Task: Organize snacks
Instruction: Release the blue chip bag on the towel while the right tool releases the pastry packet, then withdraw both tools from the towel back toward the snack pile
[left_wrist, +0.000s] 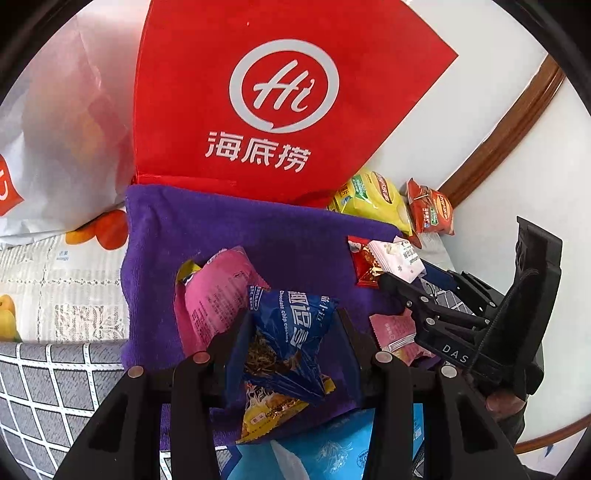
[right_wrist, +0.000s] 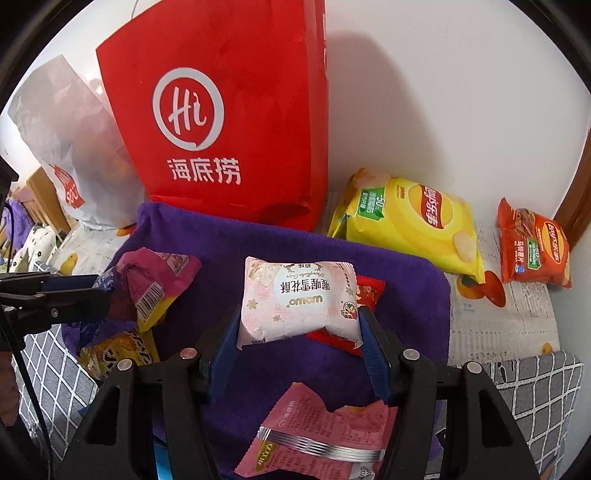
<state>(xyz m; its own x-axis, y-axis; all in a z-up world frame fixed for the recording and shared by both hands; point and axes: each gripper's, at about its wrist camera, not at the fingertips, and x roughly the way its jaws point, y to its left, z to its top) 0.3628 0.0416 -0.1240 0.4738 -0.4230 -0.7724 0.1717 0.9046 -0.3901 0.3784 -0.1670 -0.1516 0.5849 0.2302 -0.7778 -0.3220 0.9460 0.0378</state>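
Note:
My left gripper (left_wrist: 291, 332) is shut on a crumpled blue chocolate-chip cookie packet (left_wrist: 295, 314) above the purple towel (left_wrist: 229, 225). A pink packet (left_wrist: 218, 291) leans against its left finger; I cannot tell if it is gripped too. In the right wrist view the left gripper (right_wrist: 99, 291) reaches in from the left with that pink packet (right_wrist: 159, 280) at its tips. My right gripper (right_wrist: 299, 317) is shut on a white-and-pink pastry packet (right_wrist: 295, 291). A small red packet (right_wrist: 371, 291) sticks out behind and under it. Both hang over the towel (right_wrist: 406, 302).
A red paper bag (right_wrist: 229, 110) stands behind the towel, with a white plastic bag (right_wrist: 66, 140) to its left. A yellow chip bag (right_wrist: 417, 218) and an orange one (right_wrist: 532, 247) lie at the right. Another pink packet (right_wrist: 314, 435) lies near me; a yellow packet (left_wrist: 266, 413) rests under the blue one.

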